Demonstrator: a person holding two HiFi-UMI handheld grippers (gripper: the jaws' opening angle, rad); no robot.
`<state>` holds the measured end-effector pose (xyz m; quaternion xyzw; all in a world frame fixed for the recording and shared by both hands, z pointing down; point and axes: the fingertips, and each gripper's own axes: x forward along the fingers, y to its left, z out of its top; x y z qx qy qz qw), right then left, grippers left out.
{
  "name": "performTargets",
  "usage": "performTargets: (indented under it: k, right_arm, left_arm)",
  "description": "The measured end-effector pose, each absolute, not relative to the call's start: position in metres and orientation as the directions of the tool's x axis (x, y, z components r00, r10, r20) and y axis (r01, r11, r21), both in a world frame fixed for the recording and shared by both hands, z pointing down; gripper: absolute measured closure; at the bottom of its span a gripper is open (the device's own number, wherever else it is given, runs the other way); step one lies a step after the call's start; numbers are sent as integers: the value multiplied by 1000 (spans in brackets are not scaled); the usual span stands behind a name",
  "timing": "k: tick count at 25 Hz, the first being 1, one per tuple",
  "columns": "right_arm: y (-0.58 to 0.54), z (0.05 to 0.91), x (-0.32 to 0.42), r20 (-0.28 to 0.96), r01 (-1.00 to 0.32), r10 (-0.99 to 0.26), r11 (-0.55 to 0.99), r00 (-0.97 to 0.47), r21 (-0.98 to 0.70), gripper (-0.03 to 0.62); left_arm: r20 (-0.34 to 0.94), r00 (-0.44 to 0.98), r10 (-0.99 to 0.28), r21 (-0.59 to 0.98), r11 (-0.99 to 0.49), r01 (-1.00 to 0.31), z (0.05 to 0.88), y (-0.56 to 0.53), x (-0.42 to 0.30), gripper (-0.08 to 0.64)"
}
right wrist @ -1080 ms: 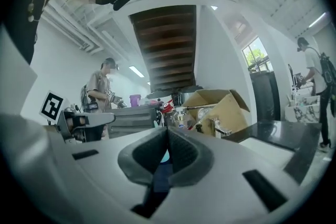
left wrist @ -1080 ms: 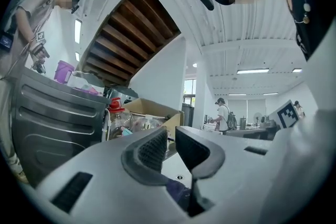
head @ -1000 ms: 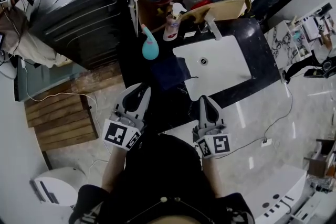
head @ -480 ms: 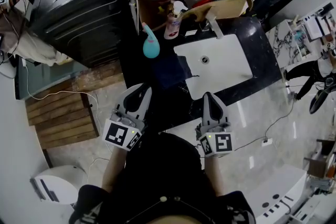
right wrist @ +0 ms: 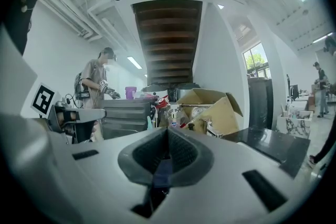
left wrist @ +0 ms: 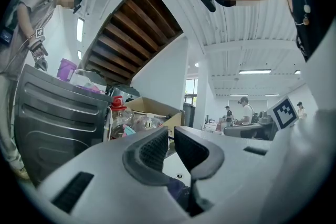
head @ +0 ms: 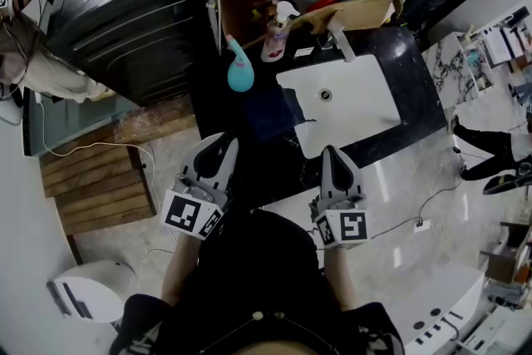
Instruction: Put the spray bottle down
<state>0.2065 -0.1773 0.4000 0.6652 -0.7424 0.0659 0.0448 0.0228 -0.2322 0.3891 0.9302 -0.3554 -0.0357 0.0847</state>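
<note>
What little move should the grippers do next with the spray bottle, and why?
Probably none, other than resting both grippers near the body. The spray bottle already stands on the black counter beside the sink, next to the cardboard box. The left gripper is empty with its jaws slightly apart, and the right gripper is shut on nothing, so the putting-down looks done.

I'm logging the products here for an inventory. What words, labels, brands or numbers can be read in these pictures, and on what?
No text is legible in any view.
Spray bottle: label print is too small to read.
White sticker beside it: too small to read.
Left gripper and right gripper: black-and-white square markers, no letters.
</note>
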Motion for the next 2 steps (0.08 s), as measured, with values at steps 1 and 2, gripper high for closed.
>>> performTargets:
  k: [1,2]
  right_arm:
    - [-177,400,207,154,-994,-982,106,-111,-37,591]
    - [-177,400,207,154,-994,-982,106,-110,-36,591]
  left_arm:
    - [-5,744,-668,184,-732,-656,389,-232,23,518]
    - [-4,743,-669,186,-731,-657,389,-232,22,518]
